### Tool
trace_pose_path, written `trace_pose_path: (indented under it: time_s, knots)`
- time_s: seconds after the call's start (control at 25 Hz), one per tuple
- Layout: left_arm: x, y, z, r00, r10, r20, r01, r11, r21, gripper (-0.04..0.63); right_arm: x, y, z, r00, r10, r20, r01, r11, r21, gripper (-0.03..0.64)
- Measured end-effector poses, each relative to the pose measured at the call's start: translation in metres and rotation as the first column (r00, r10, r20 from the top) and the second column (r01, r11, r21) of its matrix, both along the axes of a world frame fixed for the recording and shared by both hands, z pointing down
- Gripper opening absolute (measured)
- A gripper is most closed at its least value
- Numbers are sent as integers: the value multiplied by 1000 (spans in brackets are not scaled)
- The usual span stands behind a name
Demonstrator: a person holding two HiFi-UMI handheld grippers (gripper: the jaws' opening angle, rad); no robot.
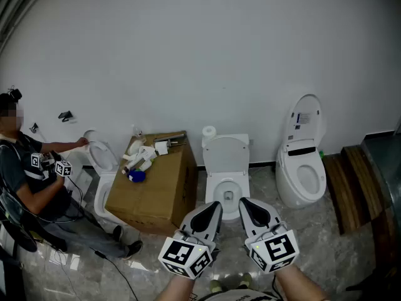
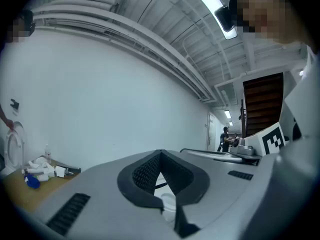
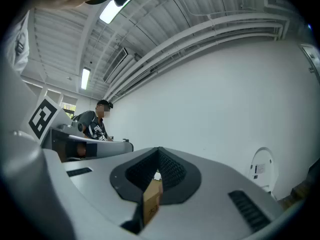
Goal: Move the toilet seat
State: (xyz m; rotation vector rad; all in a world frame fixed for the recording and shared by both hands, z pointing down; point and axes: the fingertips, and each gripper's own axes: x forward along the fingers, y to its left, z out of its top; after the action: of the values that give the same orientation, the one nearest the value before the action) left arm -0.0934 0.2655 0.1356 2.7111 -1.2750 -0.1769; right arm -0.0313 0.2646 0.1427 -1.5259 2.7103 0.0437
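Note:
A white toilet [image 1: 227,190] stands against the wall straight ahead, its seat and lid [image 1: 226,154] raised against the tank. My left gripper [image 1: 207,215] and right gripper [image 1: 253,211] hover side by side just in front of its bowl, both level and pointing at the wall. Each has its jaws together with nothing between them. In the left gripper view the left gripper [image 2: 160,154] shows a sliver of white toilet [image 2: 168,204] through the slit below its tips. In the right gripper view a strip of cardboard box [image 3: 152,200] shows below the right gripper [image 3: 159,151].
A cardboard box [image 1: 153,187] with white fittings on top stands left of the toilet. Further left a seated person [image 1: 31,180] reaches to another toilet [image 1: 102,158]. A third toilet [image 1: 302,168] with its lid up stands to the right, beside wooden planks [image 1: 351,184].

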Motion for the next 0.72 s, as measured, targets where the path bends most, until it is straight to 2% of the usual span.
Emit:
trace_pose_path:
  time_s: [0.4,0.72]
  knots:
    - [2,-2,0,1000,-8,2,8,1000,-4,3,3,-3,0,1000,-6,2,6,1000,-2,12]
    - [7,-4,5,1000,-18,6,18,1000,-14,3,4,-1,1,996,-57,72,59,998,-21,14]
